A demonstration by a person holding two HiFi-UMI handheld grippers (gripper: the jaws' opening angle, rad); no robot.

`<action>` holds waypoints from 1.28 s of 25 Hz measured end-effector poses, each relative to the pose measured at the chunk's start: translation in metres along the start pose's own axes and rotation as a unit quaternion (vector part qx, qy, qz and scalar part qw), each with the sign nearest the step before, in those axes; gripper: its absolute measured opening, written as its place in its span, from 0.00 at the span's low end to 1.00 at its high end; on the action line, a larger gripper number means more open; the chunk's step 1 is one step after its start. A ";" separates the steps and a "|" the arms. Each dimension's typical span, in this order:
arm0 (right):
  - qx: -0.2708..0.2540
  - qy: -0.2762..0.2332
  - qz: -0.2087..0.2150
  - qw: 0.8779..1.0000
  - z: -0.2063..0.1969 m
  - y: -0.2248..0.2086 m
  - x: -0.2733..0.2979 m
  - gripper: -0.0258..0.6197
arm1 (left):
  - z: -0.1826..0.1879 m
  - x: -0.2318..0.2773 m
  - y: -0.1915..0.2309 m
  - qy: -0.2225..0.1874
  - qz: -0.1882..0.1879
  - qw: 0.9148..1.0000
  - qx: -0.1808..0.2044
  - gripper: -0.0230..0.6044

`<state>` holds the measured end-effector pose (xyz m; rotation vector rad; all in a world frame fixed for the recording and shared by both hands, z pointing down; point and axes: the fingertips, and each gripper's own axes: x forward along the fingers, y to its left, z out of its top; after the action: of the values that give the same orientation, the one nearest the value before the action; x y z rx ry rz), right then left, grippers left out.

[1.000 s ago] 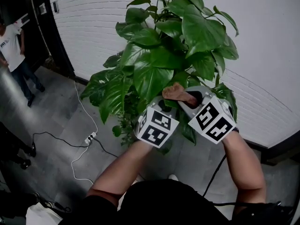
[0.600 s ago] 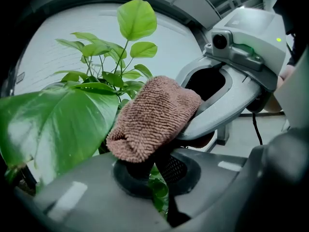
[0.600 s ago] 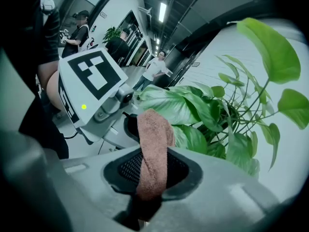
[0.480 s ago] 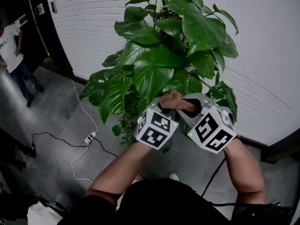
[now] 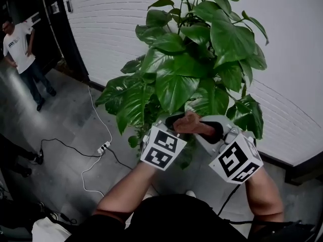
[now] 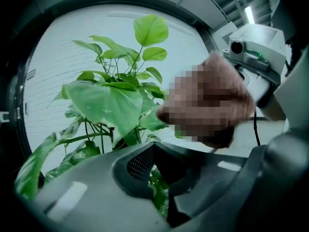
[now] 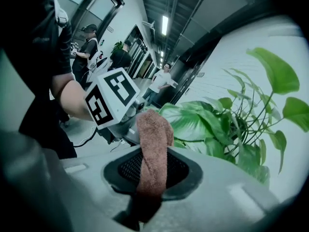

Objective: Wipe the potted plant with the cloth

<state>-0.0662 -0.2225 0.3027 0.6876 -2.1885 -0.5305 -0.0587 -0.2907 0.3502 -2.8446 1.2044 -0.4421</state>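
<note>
Right tongs (image 7: 152, 186) clamp the brown cloth (image 7: 154, 137) by one end, leaving its free wad standing out toward the lower leaves of the potted plant (image 5: 174, 87), contact unclear; left tongs (image 6: 161, 178) gape empty alongside, probably free to steady a leaf.

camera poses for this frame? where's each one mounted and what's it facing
Head view: on the person's head, looking steeply down at the potted plant against the white wall; both forearms, left tongs, right tongs show.
Left gripper view: rides the left tongs, faces the leaves over its empty, parted jaws; right tongs at upper right.
Right gripper view: rides the right tongs, faces a corridor past the clamped cloth; left marker cube and forearm show.
Shared: the potted plant, in all three.
</note>
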 end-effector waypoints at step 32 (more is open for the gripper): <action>-0.023 -0.013 -0.232 0.972 0.044 -0.185 0.072 0.14 | 0.033 -0.004 0.070 -0.039 0.032 0.997 -0.051 0.06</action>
<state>-0.0848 -0.4026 0.2107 1.1835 -2.0304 -0.8279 -0.1018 -0.3404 0.3085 -2.8667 1.3367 -0.2729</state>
